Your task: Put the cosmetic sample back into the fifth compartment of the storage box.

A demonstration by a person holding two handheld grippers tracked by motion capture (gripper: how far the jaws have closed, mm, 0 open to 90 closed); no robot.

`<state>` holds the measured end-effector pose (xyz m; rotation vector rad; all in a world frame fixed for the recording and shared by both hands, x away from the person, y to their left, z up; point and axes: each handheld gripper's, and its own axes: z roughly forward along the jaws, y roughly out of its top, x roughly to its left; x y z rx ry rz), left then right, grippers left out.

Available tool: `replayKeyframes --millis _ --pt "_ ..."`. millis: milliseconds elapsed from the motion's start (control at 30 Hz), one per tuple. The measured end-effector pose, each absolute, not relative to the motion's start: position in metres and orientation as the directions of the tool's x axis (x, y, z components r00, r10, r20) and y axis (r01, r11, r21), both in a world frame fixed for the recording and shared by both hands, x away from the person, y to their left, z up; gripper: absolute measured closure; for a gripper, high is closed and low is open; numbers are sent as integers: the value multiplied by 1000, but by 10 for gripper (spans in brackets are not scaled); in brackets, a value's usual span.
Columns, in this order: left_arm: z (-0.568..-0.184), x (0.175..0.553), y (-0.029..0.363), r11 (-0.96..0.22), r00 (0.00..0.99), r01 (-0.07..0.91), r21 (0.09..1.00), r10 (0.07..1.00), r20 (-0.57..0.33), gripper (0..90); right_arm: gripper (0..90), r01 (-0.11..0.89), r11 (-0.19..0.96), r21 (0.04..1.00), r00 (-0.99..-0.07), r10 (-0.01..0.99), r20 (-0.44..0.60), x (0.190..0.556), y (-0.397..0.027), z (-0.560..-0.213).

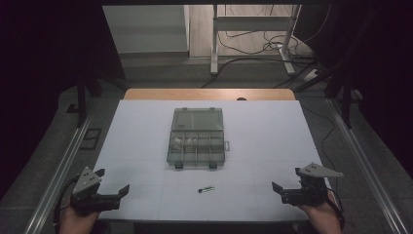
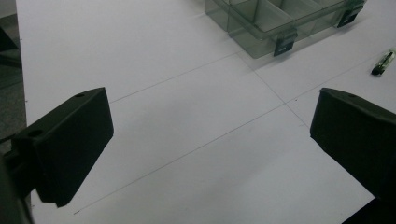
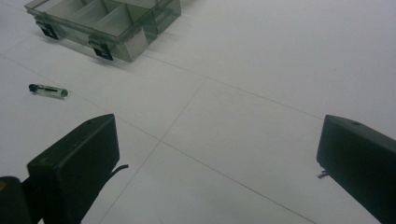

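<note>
An open box of clear grey plastic (image 1: 197, 139) with several compartments lies in the middle of the white table (image 1: 263, 136). In front of it rests a small clear tube with a black cap (image 1: 206, 189). My left gripper (image 1: 113, 180) sits at the near left corner, open, with nothing between its jaws. My right gripper (image 1: 287, 178) sits at the near right corner, equally open and holding nothing. The left gripper view looks past the left gripper (image 2: 210, 140) to the box (image 2: 280, 18) and the tube (image 2: 384, 63). In the right gripper view, beyond the right gripper (image 3: 217, 158), lie the box (image 3: 107, 23) and the tube (image 3: 48, 90).
Thin lines divide the white table surface into squares. A wooden edge (image 1: 209, 94) shows at the table's far side. Metal rails (image 1: 63, 165) run along both sides. Beyond the table stand desk legs with loose cables (image 1: 253, 44) on the floor.
</note>
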<state>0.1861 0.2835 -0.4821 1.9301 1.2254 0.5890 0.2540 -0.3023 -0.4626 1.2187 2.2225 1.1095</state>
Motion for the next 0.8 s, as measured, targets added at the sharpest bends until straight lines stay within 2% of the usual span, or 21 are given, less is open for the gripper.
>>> replayKeyframes --millis 800 --pt "-483 188 288 -225 442 569 791 895 -63 9 0 550 381 743 -596 802 30 258 -295 -464"
